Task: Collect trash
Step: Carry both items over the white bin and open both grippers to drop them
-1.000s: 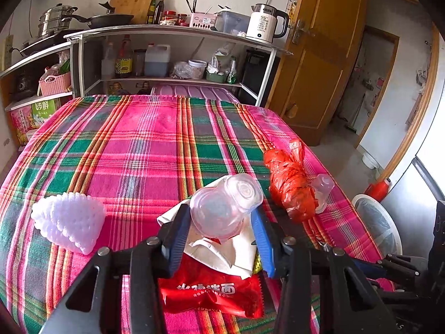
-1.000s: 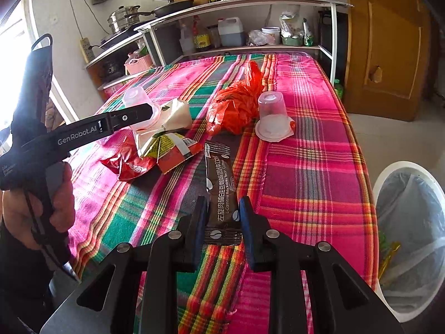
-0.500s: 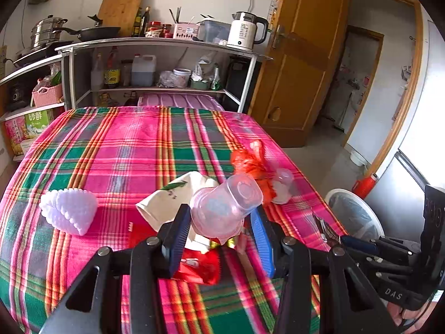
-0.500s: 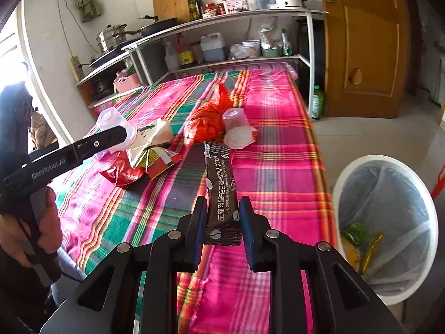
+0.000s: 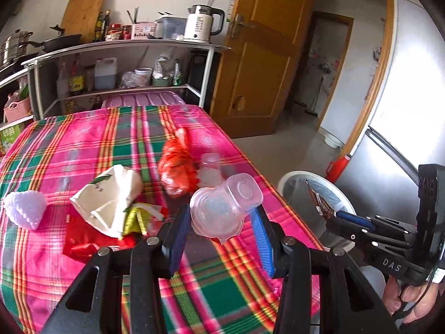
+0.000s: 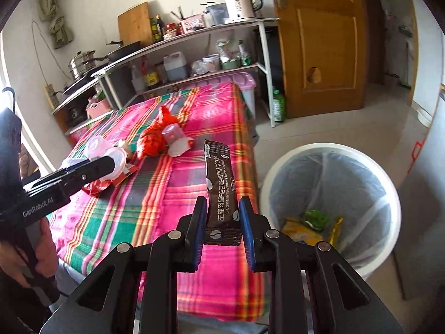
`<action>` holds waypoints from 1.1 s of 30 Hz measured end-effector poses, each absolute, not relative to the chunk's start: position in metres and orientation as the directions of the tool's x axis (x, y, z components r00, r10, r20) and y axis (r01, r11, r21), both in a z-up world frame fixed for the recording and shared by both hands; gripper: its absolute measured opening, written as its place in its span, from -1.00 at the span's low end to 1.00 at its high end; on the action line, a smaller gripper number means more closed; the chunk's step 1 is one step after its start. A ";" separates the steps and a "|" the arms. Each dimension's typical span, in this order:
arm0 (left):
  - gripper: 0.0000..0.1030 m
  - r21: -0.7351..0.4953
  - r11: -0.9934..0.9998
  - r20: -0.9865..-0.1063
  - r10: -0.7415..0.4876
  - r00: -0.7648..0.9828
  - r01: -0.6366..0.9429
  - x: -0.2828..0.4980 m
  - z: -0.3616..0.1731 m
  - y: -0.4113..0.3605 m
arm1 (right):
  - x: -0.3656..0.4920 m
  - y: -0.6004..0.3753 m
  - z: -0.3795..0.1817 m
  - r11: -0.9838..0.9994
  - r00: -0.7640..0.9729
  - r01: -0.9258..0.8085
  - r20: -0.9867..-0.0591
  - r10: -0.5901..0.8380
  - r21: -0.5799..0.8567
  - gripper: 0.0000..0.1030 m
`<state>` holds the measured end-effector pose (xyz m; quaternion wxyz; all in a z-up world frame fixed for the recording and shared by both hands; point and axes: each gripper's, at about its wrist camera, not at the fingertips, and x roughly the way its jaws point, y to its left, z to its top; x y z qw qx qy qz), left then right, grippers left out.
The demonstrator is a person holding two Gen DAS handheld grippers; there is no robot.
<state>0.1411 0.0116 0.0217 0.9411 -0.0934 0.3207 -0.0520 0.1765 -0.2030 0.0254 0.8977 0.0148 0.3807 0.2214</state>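
Clear plastic cup clamped sideways between the left tool's blue pads, lifted off the surface, rim toward the camera. Dark brown coffee sachet pinched at its lower end in the right tool, standing upright above the plaid cloth's edge, just left of the bin. White bin with clear liner sits on the floor beside the surface; yellow and green wrappers lie at its bottom.

Left on the surface: crumpled orange bag, touching a second clear cup that stands upside down on a white lid; white paper packet lying over a red wrapper and a yellow-green one; white foam net apart at the left edge.

A hand grips the left tool's handle, seen from the right wrist view. Shelving with kettle and bottles behind; wooden door at right.
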 end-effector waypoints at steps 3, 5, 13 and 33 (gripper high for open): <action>-0.10 -0.210 0.975 -0.593 -0.187 0.783 0.073 0.145 0.023 -0.006 | 0.175 -0.221 0.027 0.916 0.634 -0.353 -0.670 0.385 0.192 -0.52; -0.10 -0.209 0.973 -0.592 -0.205 0.779 0.097 0.149 0.024 -0.017 | 0.175 -0.232 0.028 0.924 0.646 -0.331 -0.668 0.369 0.191 -0.52; -0.10 -0.209 0.959 -0.586 -0.278 0.761 0.190 0.163 0.027 -0.060 | 0.176 -0.269 0.027 0.946 0.673 -0.254 -0.667 0.321 0.200 -0.52; -0.09 -0.225 0.922 -0.635 -0.385 0.669 0.316 0.202 -0.002 -0.136 | 0.197 -0.323 -0.001 0.961 0.656 -0.142 -0.704 0.271 0.238 -0.52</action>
